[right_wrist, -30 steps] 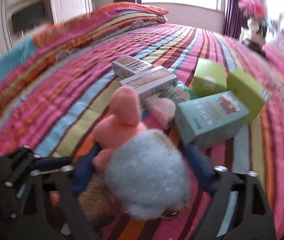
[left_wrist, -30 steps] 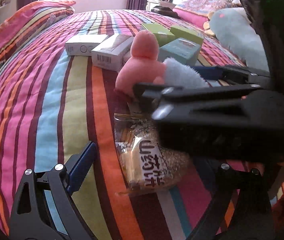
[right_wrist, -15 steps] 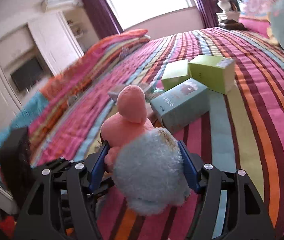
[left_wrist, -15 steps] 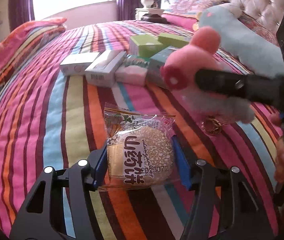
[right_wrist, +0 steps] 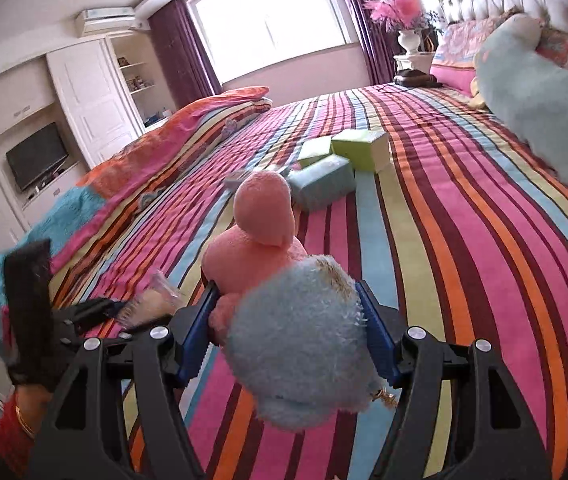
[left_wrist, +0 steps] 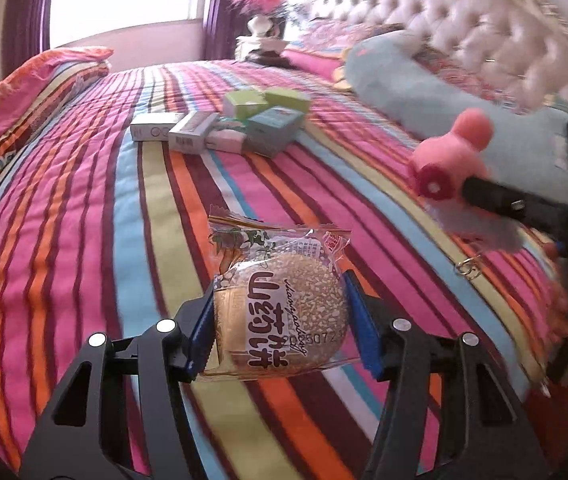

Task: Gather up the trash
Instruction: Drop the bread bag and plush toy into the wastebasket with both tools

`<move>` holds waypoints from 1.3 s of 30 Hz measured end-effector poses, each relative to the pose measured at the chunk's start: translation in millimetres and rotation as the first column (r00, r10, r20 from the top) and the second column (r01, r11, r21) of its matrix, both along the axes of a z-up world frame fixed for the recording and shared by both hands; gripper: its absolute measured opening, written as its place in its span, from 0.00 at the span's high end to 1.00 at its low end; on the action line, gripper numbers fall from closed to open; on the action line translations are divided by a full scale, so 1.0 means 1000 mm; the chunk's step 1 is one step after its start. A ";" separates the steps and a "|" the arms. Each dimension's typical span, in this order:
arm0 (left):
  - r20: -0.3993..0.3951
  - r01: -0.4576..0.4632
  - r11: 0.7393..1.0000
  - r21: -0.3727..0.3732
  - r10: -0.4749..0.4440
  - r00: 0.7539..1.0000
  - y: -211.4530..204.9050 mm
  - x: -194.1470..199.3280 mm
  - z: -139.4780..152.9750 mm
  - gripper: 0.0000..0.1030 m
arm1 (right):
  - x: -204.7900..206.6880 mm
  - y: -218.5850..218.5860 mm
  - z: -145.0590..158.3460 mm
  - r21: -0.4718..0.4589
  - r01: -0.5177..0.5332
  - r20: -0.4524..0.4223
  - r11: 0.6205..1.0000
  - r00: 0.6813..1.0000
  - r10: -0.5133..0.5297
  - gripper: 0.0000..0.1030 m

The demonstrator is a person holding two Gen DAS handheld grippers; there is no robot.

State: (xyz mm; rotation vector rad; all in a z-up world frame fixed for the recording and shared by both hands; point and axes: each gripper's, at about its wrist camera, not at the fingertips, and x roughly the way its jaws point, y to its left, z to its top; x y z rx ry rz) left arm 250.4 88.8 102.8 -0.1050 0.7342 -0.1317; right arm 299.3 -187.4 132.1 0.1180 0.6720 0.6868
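Clear plastic snack packet [left_wrist: 280, 304], round sesame cake inside with printed lettering, sits clamped between the blue pads of the left tongs [left_wrist: 280, 332], lifted off the striped bedspread [left_wrist: 84, 220]. Left jaws closed in on it within the last second; pads press both packet edges. The packet's sealed top edge sticks out past the fingertips.

Right tongs [right_wrist: 287, 320] are clamped on a plush toy [right_wrist: 284, 300], pink head and body forward, fluffy light-blue part nearest the camera, gold clasp hanging under it. Those jaws also tightened slightly within the last second; toy fills the gap. In the left view the same toy shows at right, blurred, held above the bed.

Further up the bed: a cluster of small boxes [left_wrist: 228, 128], white ones at left, green ones [right_wrist: 347, 148] behind, a teal one [right_wrist: 321, 182] in front, touching or just beside each other. Long pale-blue plush pillow [left_wrist: 443, 96] lies along the tufted headboard [left_wrist: 463, 20]. Folded quilt [right_wrist: 188, 136] on the far bed edge. Vase of pink feathers [right_wrist: 403, 16] on the nightstand by the window.
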 end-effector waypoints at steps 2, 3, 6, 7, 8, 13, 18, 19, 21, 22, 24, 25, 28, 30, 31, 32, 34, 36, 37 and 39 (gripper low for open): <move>0.013 0.030 1.000 -0.005 -0.030 0.999 -0.010 -0.047 0.006 0.44 | -0.035 -0.010 -0.003 0.005 -0.012 -0.002 1.000 1.000 0.012 0.38; 0.015 0.042 0.999 -0.005 -0.042 0.999 -0.014 -0.067 0.007 0.44 | -0.054 -0.015 -0.004 0.013 -0.012 -0.001 1.000 1.000 0.012 0.38; 0.000 0.080 0.997 0.012 -0.080 0.997 -0.029 -0.137 0.003 0.44 | -0.113 -0.030 -0.008 0.043 -0.031 -0.007 0.999 0.999 0.031 0.38; -0.016 0.088 0.996 0.016 -0.088 0.996 -0.034 -0.159 -0.002 0.44 | -0.129 -0.032 -0.009 0.048 -0.039 -0.013 0.998 0.999 0.039 0.38; -0.040 0.092 0.996 0.010 -0.091 0.995 -0.039 -0.180 -0.009 0.44 | -0.151 -0.036 -0.012 0.056 -0.048 -0.028 0.997 0.998 0.050 0.38; -0.202 0.107 0.993 -0.043 -0.114 0.973 -0.060 -0.245 -0.069 0.44 | -0.224 -0.046 -0.041 0.097 -0.076 -0.166 0.992 0.982 0.092 0.38; -0.360 0.076 0.997 -0.019 -0.078 0.930 -0.079 -0.268 -0.141 0.44 | -0.260 -0.040 -0.105 0.069 -0.061 -0.377 0.996 0.923 0.082 0.38; -0.389 0.092 0.996 -0.001 -0.085 0.917 -0.086 -0.270 -0.159 0.44 | -0.265 -0.037 -0.121 0.021 -0.054 -0.404 0.998 0.913 0.057 0.38; -0.437 0.114 0.993 0.004 -0.101 0.894 -0.094 -0.270 -0.180 0.44 | -0.267 -0.031 -0.154 -0.066 -0.038 -0.474 0.997 0.880 0.002 0.38; -0.467 0.127 0.992 -0.016 -0.120 0.876 -0.099 -0.269 -0.191 0.44 | -0.268 -0.030 -0.166 -0.078 -0.038 -0.503 0.996 0.864 -0.007 0.38; -0.511 0.151 0.988 -0.027 -0.143 0.847 -0.106 -0.267 -0.208 0.44 | -0.265 -0.024 -0.187 -0.082 -0.048 -0.565 0.995 0.825 -0.007 0.38; -0.526 0.164 0.986 -0.025 -0.152 0.836 -0.110 -0.266 -0.215 0.44 | -0.263 -0.021 -0.193 -0.089 -0.052 -0.576 0.995 0.817 -0.009 0.38; -0.557 0.189 0.982 -0.015 -0.165 0.814 -0.115 -0.263 -0.228 0.44 | -0.258 -0.014 -0.205 -0.148 -0.061 -0.592 0.987 0.805 -0.039 0.38; -0.565 0.191 0.981 -0.013 -0.165 0.809 -0.115 -0.258 -0.231 0.44 | -0.251 -0.010 -0.211 -0.187 -0.061 -0.592 0.981 0.803 -0.063 0.38; -0.568 0.191 0.982 -0.014 -0.164 0.806 -0.114 -0.257 -0.233 0.44 | -0.250 -0.009 -0.213 -0.199 -0.058 -0.590 0.978 0.804 -0.072 0.38; -0.570 0.191 0.982 -0.016 -0.165 0.805 -0.114 -0.256 -0.234 0.44 | -0.252 -0.010 -0.216 -0.209 -0.059 -0.590 0.976 0.804 -0.077 0.38; -0.577 0.189 0.982 -0.021 -0.166 0.800 -0.115 -0.257 -0.237 0.44 | -0.247 -0.005 -0.219 -0.214 -0.067 -0.596 0.975 0.799 -0.076 0.38; -0.583 0.179 0.984 -0.014 -0.154 0.798 -0.115 -0.257 -0.237 0.40 | -0.245 -0.001 -0.220 -0.221 -0.081 -0.594 0.972 0.801 -0.069 0.36; -0.587 0.174 0.985 0.001 -0.141 0.797 -0.115 -0.256 -0.239 0.33 | -0.243 0.001 -0.220 -0.223 -0.089 -0.592 0.971 0.804 -0.063 0.31; -0.587 0.168 0.985 0.031 -0.118 0.801 -0.116 -0.255 -0.241 0.16 | -0.246 0.002 -0.222 -0.259 -0.083 -0.568 0.962 0.819 -0.082 0.11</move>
